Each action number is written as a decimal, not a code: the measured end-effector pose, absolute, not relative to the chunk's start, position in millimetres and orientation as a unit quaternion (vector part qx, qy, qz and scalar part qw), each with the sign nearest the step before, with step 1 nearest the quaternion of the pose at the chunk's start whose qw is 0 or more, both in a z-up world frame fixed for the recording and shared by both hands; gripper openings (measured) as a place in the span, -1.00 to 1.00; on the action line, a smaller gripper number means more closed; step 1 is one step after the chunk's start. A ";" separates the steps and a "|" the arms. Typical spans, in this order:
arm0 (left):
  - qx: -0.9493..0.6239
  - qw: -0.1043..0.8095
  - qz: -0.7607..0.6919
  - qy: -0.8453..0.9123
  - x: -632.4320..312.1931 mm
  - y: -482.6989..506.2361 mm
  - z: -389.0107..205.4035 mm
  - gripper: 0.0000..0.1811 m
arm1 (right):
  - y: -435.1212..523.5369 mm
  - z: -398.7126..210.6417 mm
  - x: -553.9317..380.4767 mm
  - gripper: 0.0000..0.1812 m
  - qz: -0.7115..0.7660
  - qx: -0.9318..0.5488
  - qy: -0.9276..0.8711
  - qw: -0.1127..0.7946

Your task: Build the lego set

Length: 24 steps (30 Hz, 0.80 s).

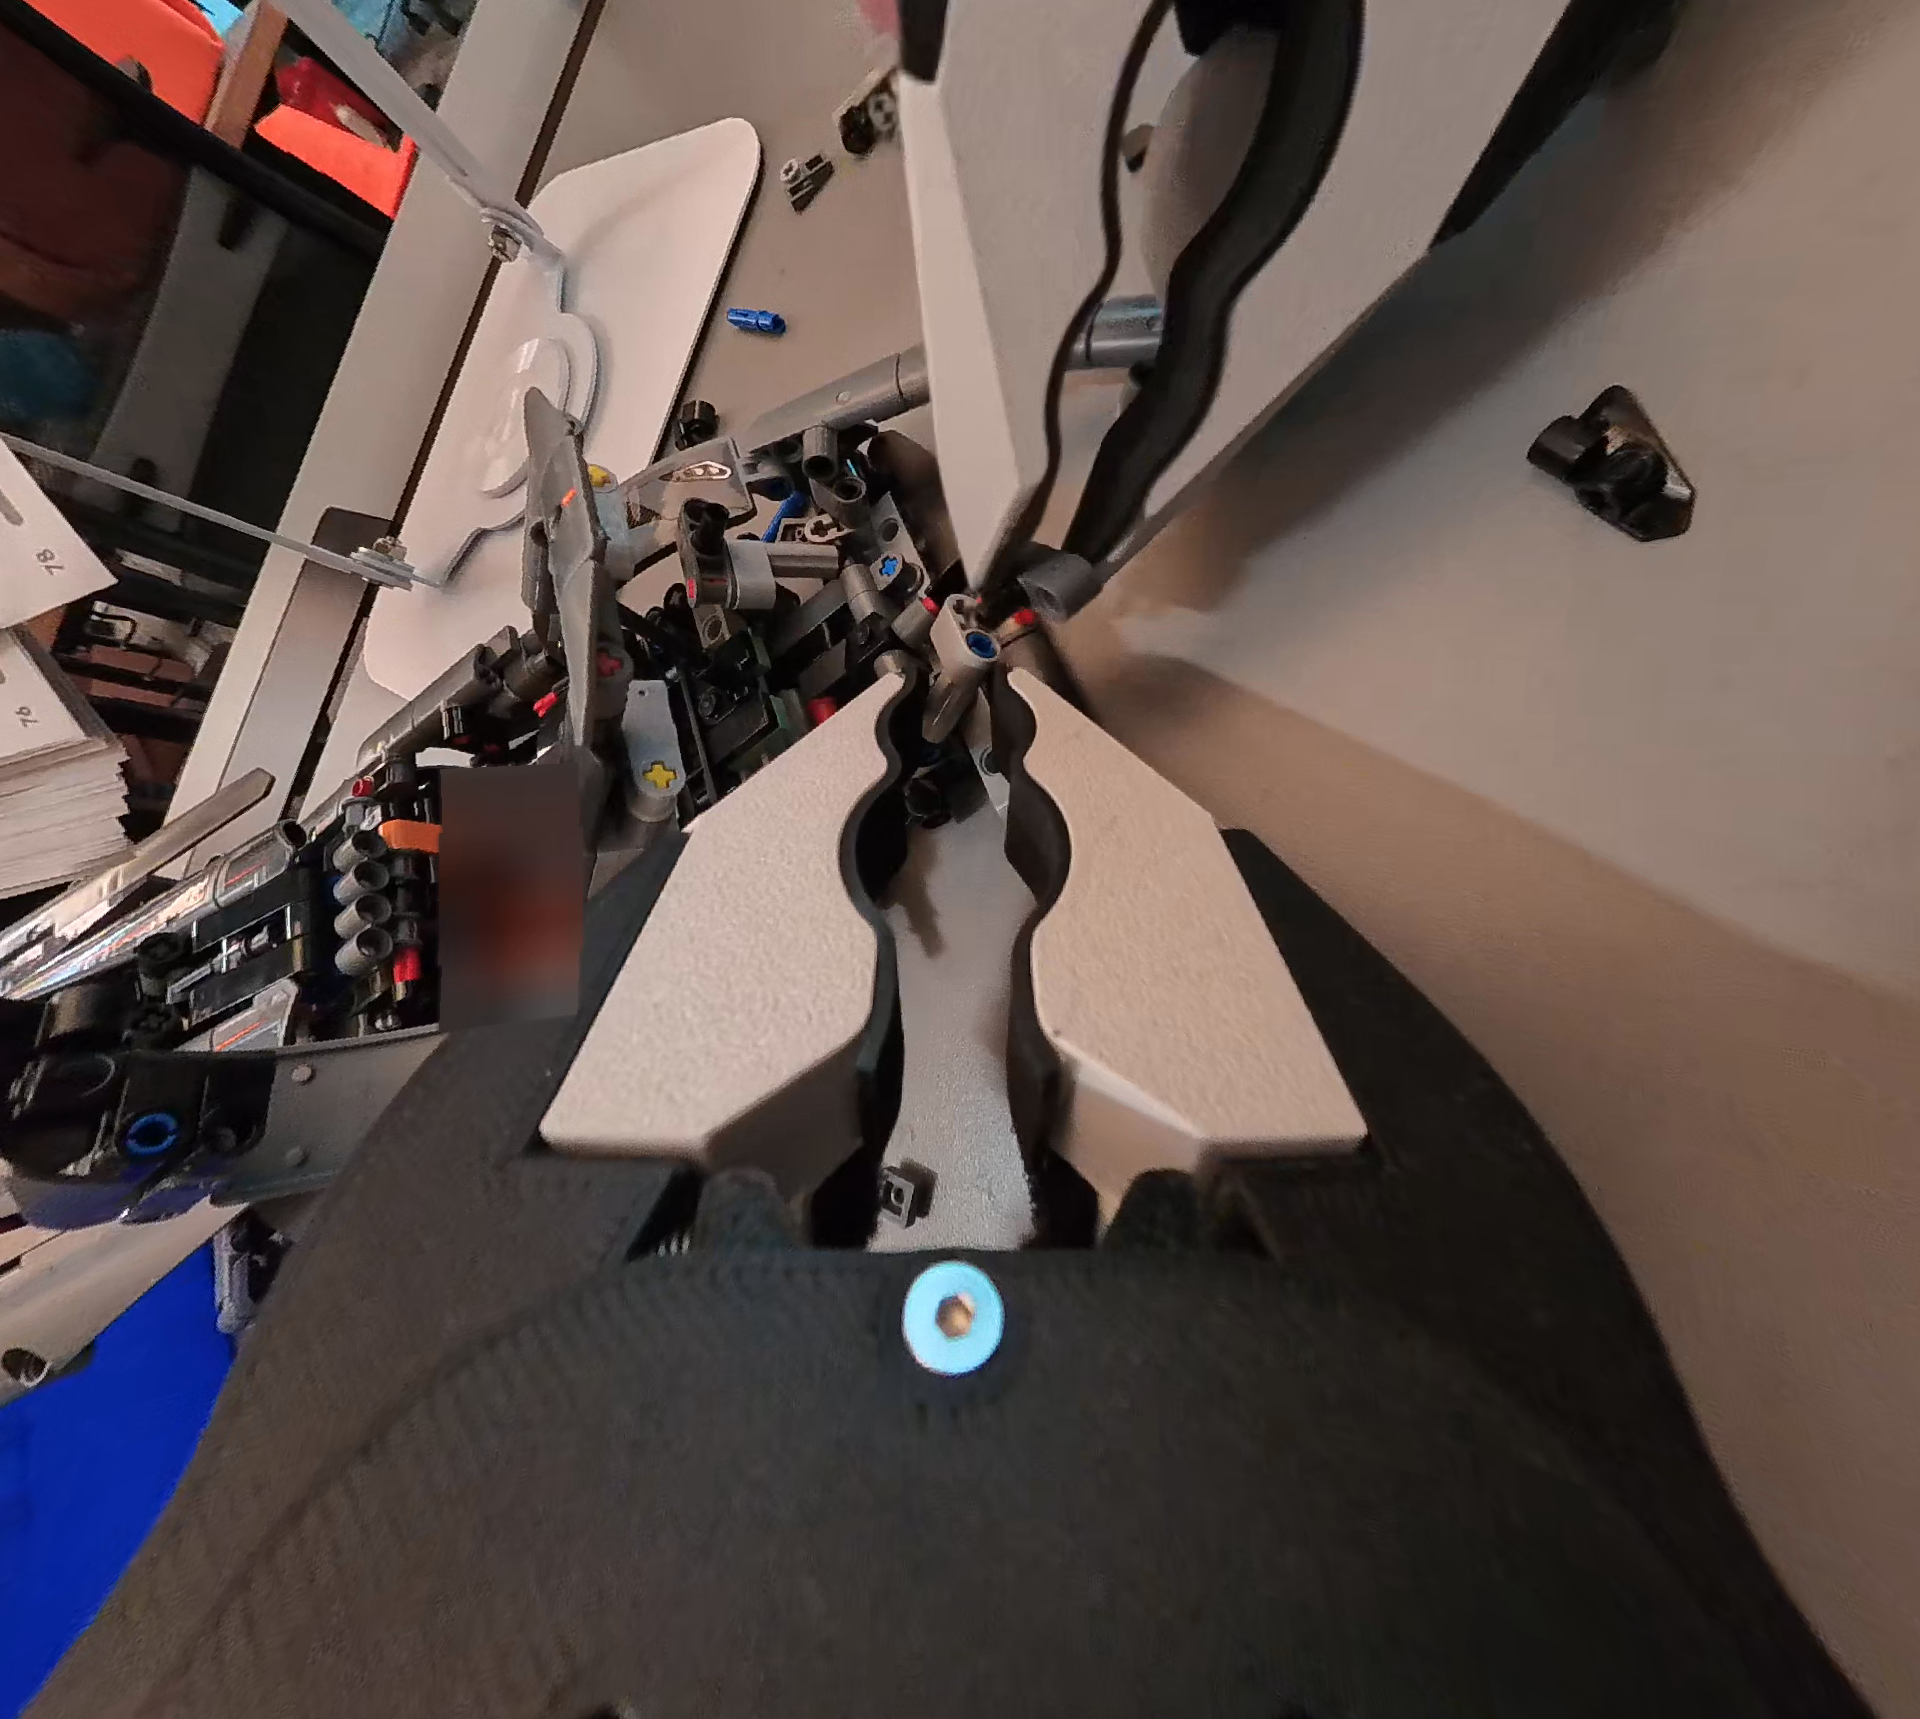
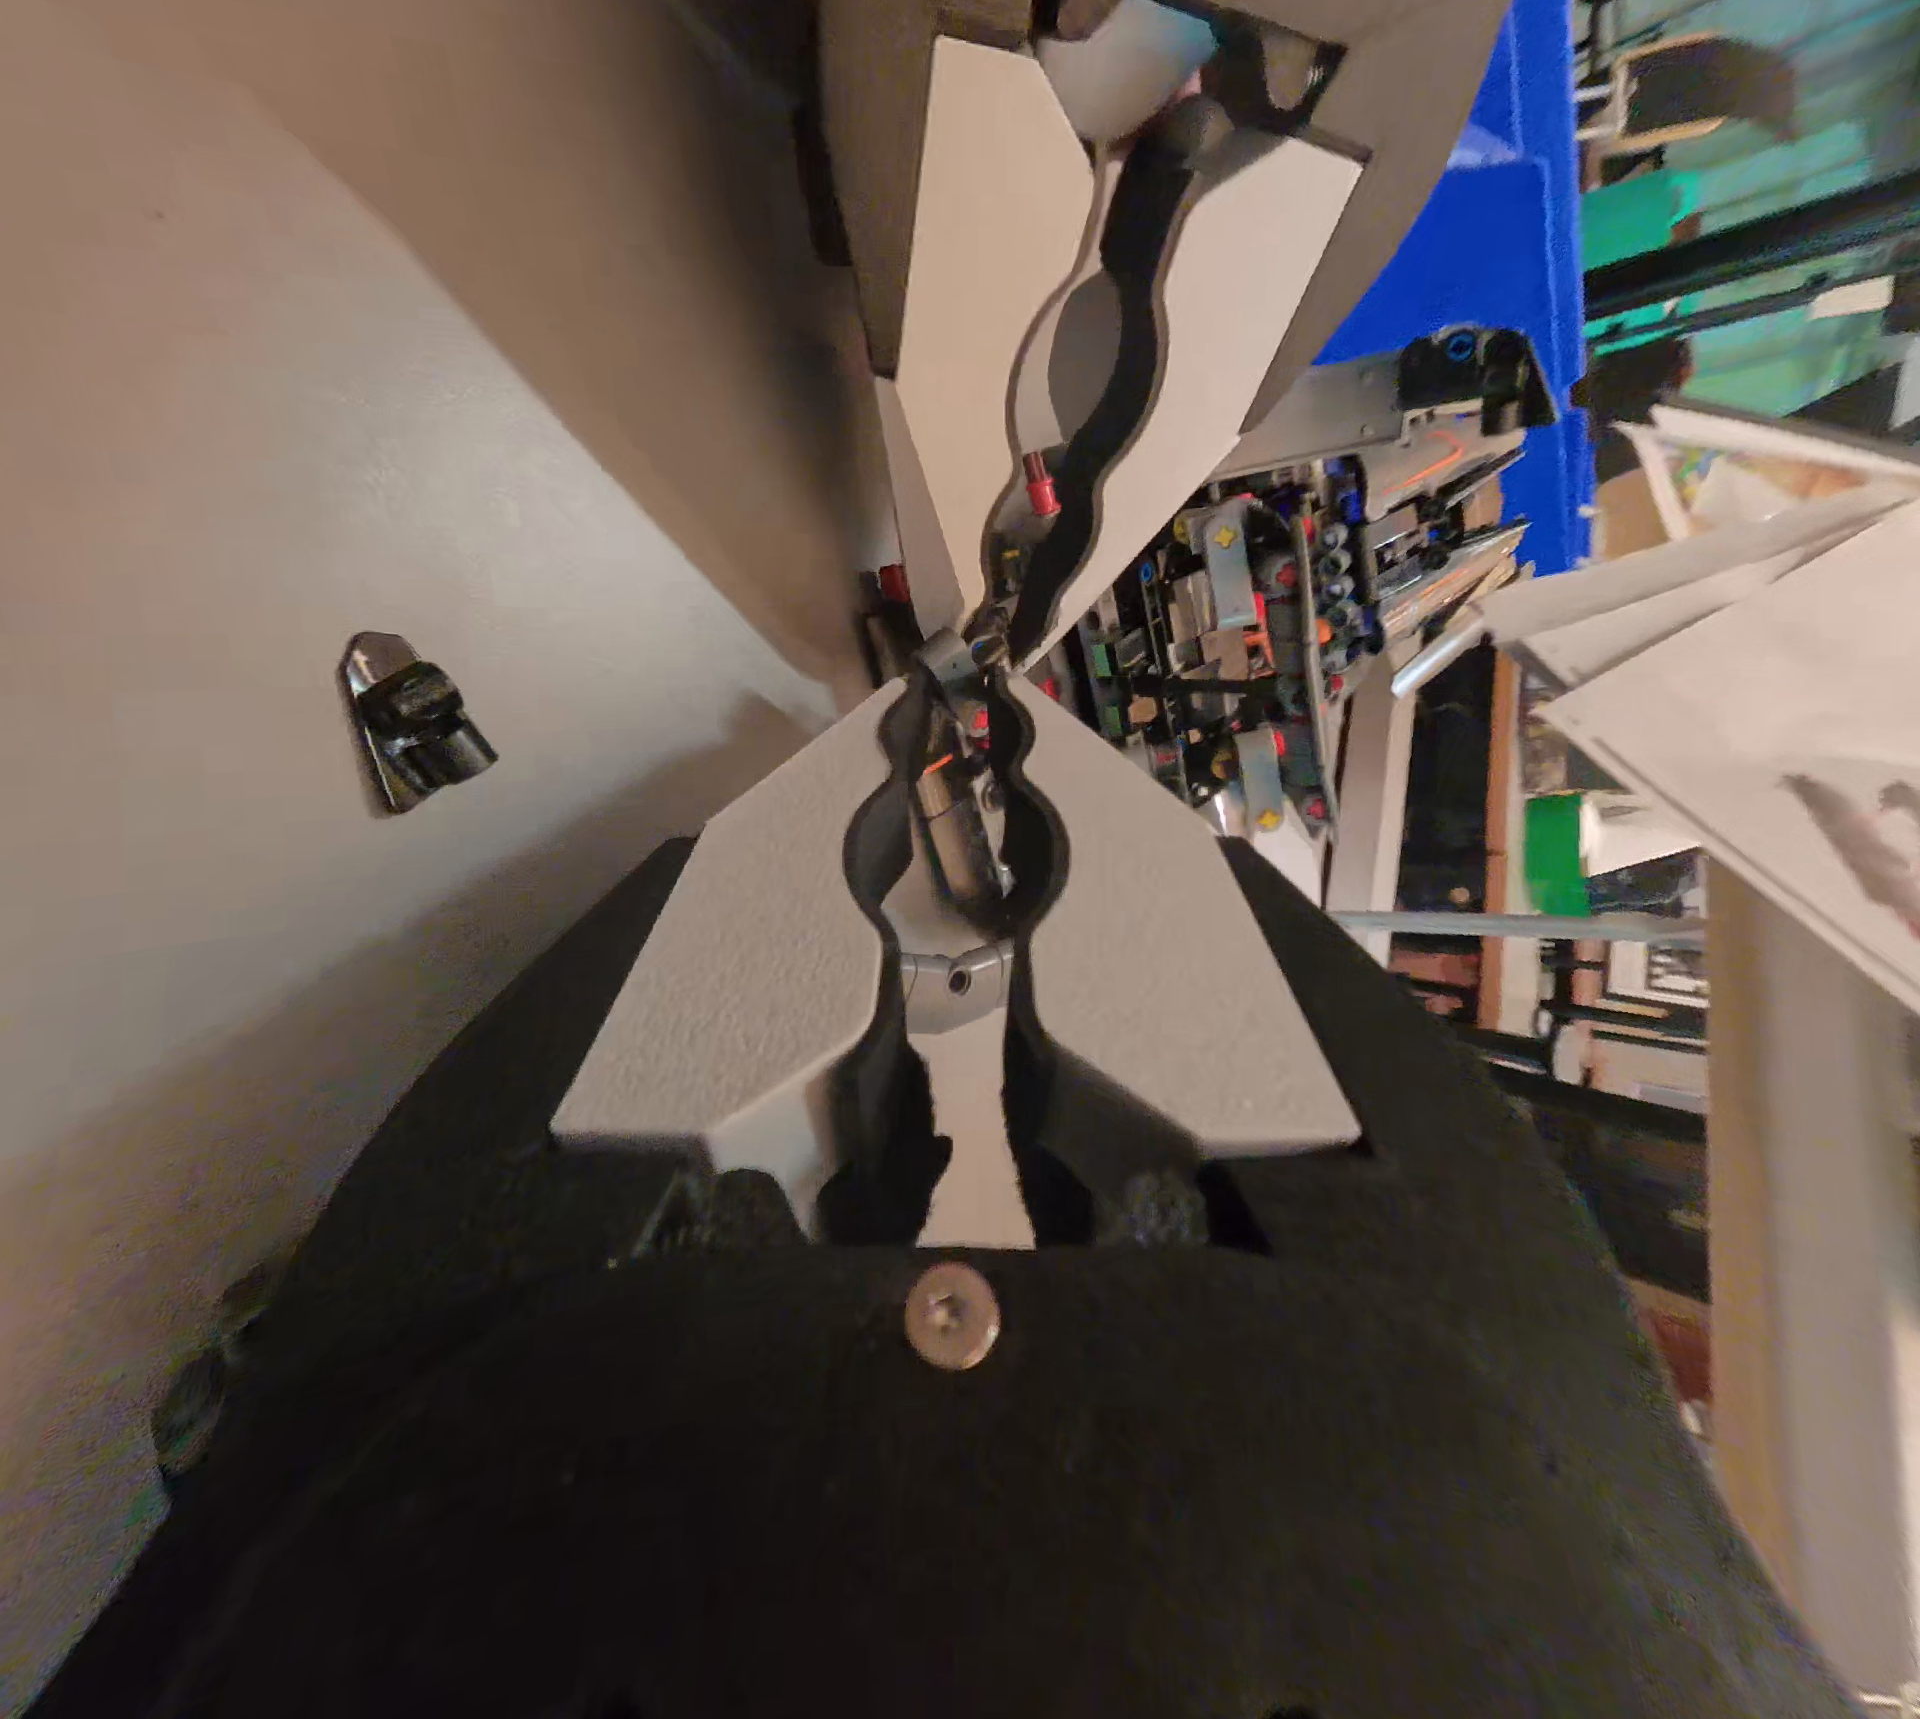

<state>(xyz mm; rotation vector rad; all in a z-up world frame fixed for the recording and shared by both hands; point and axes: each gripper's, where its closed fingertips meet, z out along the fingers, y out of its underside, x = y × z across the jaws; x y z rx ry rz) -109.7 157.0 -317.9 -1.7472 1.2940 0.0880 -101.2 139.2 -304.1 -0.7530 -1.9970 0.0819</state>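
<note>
The two grippers meet tip to tip over the pale table [image 1: 1558, 734]. The left gripper [image 1: 961, 682] has its jaws nearly together, pinching a small grey connector piece [image 1: 971, 643] at the centre of the frame. The right gripper [image 2: 951, 682] is likewise closed down, on a dark grey piece [image 2: 948, 656]; the two pieces touch. The lego model [image 1: 717, 620], grey and black, crowds in just left of centre in the left wrist view. At right the table lies open save for one black piece [image 1: 1610, 464]. A white tray [image 1: 623, 267] and a blue pin [image 1: 755, 321] sit upper left. A paper stack [image 1: 52, 734] at the left edge carries small printed marks.
</note>
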 end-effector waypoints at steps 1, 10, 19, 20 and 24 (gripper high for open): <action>-0.711 0.465 0.035 0.527 -109.7 157.0 -317.9 -0.89 | 138.5 -303.2 -101.5 -0.91 0.028 -0.301 -0.818 0.489; -0.710 0.466 0.032 0.527 -109.9 156.5 -317.7 -0.89 | 140.2 -292.1 -102.4 -0.91 0.044 -0.295 -0.804 0.514; -0.705 0.477 0.031 0.524 -109.1 155.8 -311.0 -0.80 | 133.1 -271.9 -103.0 -0.91 0.264 -0.419 -0.750 0.439; -0.703 0.481 0.028 0.524 -108.0 154.9 -309.2 -0.80 | 132.9 -269.4 -102.9 -0.91 0.289 -0.433 -0.739 0.427; -0.684 0.492 0.039 0.537 -103.6 150.5 -301.1 -0.87 | 131.2 -265.8 -101.5 -0.91 0.365 -0.471 -0.710 0.376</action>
